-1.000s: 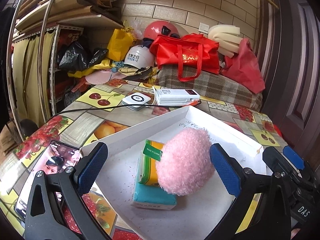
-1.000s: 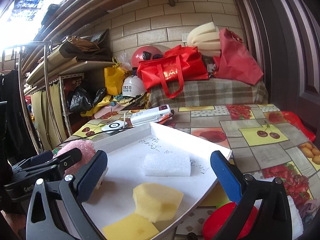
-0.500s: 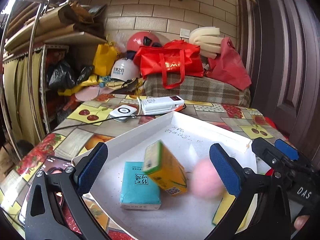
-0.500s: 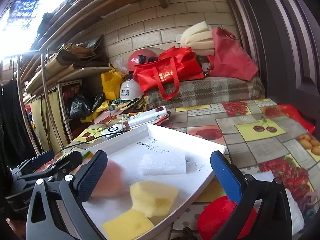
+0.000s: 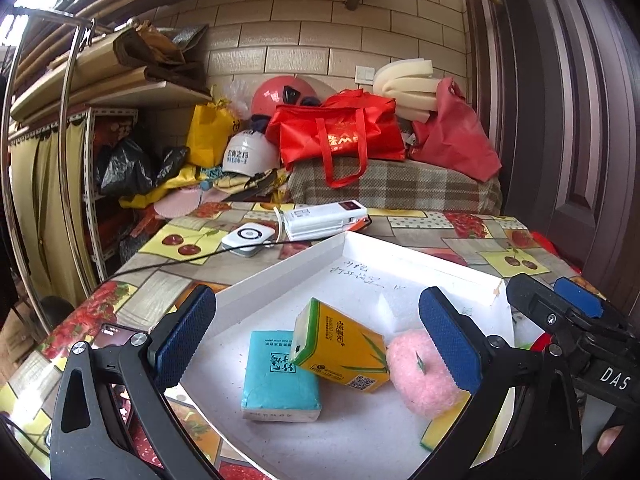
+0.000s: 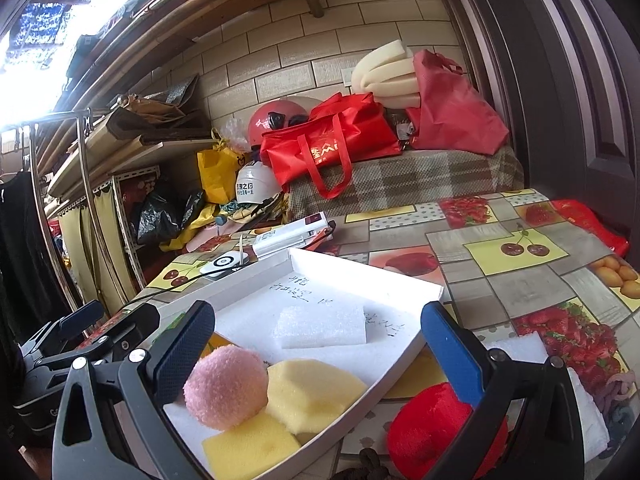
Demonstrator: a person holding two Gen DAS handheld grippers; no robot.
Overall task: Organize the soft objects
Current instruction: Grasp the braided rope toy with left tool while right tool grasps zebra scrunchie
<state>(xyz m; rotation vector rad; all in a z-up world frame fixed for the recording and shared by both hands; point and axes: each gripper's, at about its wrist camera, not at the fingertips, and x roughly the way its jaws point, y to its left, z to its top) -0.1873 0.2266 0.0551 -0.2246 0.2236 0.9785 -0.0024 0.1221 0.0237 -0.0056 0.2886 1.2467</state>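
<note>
Our left gripper [image 5: 318, 344] and right gripper [image 6: 318, 354] both hang with jaws spread, empty. Fluffy pink pom-pom ball [image 6: 225, 386] lies in the shallow white tray [image 6: 368, 270], touching the pale yellow sponge block [image 6: 314, 394], grouped with the soft things. Red plush ball [image 6: 430, 432] sits outside; likely our next pick.

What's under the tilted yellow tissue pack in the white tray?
The yellow tissue pack leans on the teal tissue pack, beside the pink fluffy ball. The white tray floor beneath it is hidden.
</note>
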